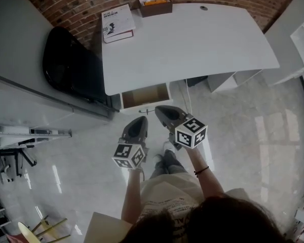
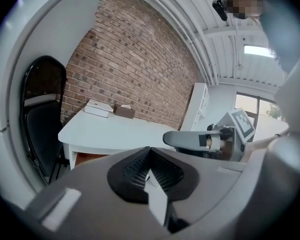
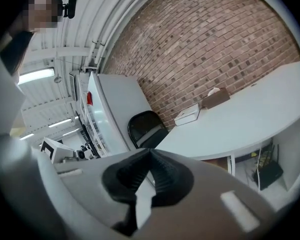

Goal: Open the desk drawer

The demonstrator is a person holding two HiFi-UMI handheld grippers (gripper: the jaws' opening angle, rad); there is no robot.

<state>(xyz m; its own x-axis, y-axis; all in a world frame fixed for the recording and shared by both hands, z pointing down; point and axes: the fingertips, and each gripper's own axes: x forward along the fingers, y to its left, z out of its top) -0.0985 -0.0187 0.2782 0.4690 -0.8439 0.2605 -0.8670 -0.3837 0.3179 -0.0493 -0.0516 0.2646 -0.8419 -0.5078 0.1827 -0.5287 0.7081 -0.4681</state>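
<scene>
Drawer (image 1: 144,96): stands open under the near edge of the white counter (image 1: 192,39), just left of centre in the head view, its brown inside bare to the camera; it shows as a brown strip under the counter edge at lower left of the left gripper view (image 2: 87,158) and at lower right of the right gripper view (image 3: 217,163). Left tool (image 1: 138,125): held just below the drawer in the head view, apart from it; its own view shows the jaws (image 2: 150,150) clenched tip to tip with nothing between them. Right tool (image 1: 164,113): beside the left one and nearer the drawer front, contact not discernible; jaws (image 3: 150,153) likewise clenched and empty; it also appears at centre right of the left gripper view (image 2: 190,138), clear of the counter. Counter holdings: one white book (image 1: 117,22) at the upper-left corner; one brown box (image 1: 154,5) at the top edge, beside the book. Surroundings: black chair (image 1: 71,67) at left of the counter; brick wall (image 1: 81,4) along the top; pale glossy floor (image 1: 243,135).
</scene>
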